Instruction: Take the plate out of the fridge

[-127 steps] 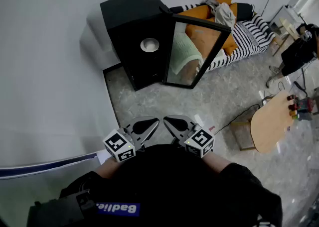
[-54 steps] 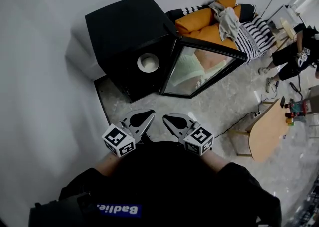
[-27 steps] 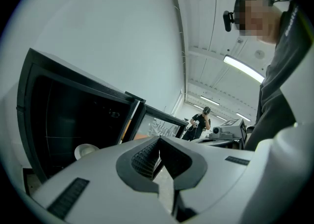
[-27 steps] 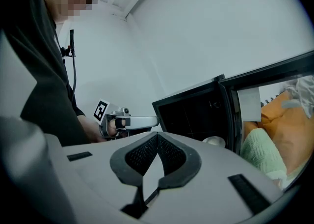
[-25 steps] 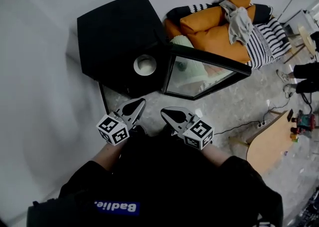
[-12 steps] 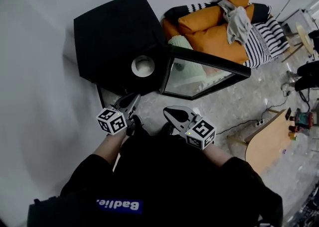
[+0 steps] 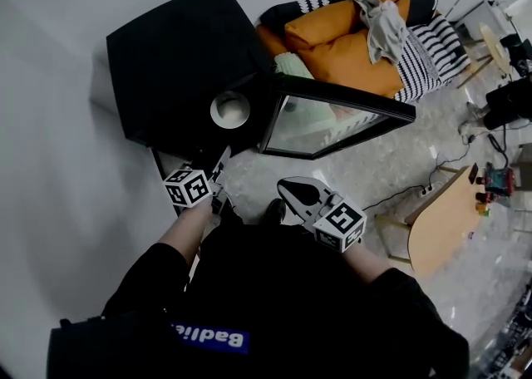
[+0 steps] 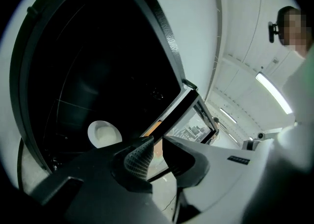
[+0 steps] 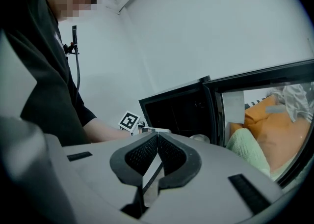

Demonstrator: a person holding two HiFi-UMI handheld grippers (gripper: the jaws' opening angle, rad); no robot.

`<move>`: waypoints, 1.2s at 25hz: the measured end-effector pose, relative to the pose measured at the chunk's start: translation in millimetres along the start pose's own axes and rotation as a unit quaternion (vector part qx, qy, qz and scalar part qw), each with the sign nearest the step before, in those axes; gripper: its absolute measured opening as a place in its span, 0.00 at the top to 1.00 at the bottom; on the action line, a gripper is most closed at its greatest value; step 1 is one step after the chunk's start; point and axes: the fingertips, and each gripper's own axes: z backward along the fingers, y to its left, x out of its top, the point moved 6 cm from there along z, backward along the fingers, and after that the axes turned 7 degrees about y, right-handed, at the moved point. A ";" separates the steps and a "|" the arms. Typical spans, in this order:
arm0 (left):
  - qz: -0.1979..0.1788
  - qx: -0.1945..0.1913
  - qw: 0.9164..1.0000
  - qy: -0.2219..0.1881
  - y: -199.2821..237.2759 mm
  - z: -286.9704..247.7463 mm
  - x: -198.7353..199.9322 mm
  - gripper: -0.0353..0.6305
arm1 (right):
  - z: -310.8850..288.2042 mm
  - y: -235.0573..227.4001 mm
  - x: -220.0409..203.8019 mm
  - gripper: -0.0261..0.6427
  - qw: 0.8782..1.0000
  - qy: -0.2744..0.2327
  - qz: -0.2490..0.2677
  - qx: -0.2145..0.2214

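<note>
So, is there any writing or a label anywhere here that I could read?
"Badlie", as far as I can tell: blue patch on the person's black top.
Marker cubes: black-and-white squares, no letters.
Small dark strip on the left claw: too blurred to read.

Big orange cushions (image 7: 349, 45) are piled on black-and-white striped bedding (image 7: 432, 49), with a crumpled grey garment (image 7: 384, 24) dumped on top. A pale green knitted blanket (image 7: 291, 66) lies just beside them. A rounded light wooden tabletop (image 7: 436, 219) stands over the speckled grey stone floor (image 7: 391, 153).
</note>
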 end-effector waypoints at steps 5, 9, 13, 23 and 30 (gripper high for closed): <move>0.020 0.015 1.000 0.011 22.8 -9.1 -2.6 0.87 | 7.6 -11.8 -12.1 0.95 0.999 0.002 -0.027 -0.023; 0.025 0.023 0.999 0.027 35.1 -9.0 -1.0 0.85 | -1.7 -12.0 -10.6 0.95 0.999 0.001 -0.031 -0.015; 0.042 0.033 0.998 0.029 53.0 -15.2 -3.1 0.85 | -9.0 -14.6 -11.6 0.95 0.999 0.012 -0.038 -0.016; 0.078 0.071 0.994 0.012 110.0 -50.6 -3.5 0.81 | -17.2 -21.6 -18.0 0.95 0.998 0.024 -0.048 -0.025; 0.103 0.106 0.989 -0.021 144.2 -71.6 -6.0 0.77 | -12.9 -27.8 -33.2 0.95 0.997 0.055 -0.052 -0.027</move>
